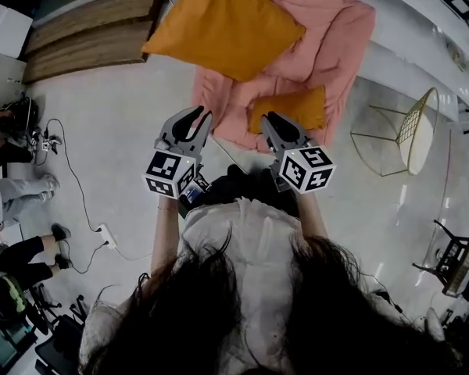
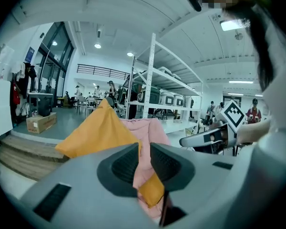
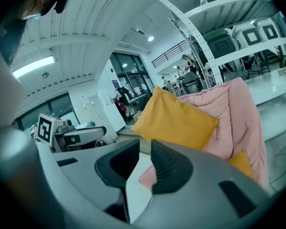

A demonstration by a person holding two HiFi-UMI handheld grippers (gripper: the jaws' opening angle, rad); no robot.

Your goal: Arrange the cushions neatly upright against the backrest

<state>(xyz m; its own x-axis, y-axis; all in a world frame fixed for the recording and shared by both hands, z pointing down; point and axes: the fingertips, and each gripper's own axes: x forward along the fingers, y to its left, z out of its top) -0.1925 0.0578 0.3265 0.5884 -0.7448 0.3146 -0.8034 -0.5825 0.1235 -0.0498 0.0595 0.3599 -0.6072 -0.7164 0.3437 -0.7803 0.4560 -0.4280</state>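
Note:
A large orange cushion [image 1: 227, 26] leans on the upper part of a pink padded seat [image 1: 332, 30]. A small orange cushion [image 1: 293, 108] lies lower, near the seat's front edge. My left gripper [image 1: 202, 114] and right gripper [image 1: 267, 118] hover side by side just short of that edge, touching nothing. In the left gripper view the jaws [image 2: 144, 149] stand a narrow gap apart, empty, with the large cushion [image 2: 97, 132] and small cushion [image 2: 151, 190] beyond. In the right gripper view the jaws [image 3: 145, 149] are likewise slightly apart and empty, facing the large cushion [image 3: 176, 120].
Wooden steps [image 1: 94, 33] lie left of the seat. A gold wire chair [image 1: 406, 135] stands at its right. A power strip with cables [image 1: 102, 233] and seated people's legs [image 1: 16, 194] are on the floor at left. White shelving [image 2: 152, 80] rises behind.

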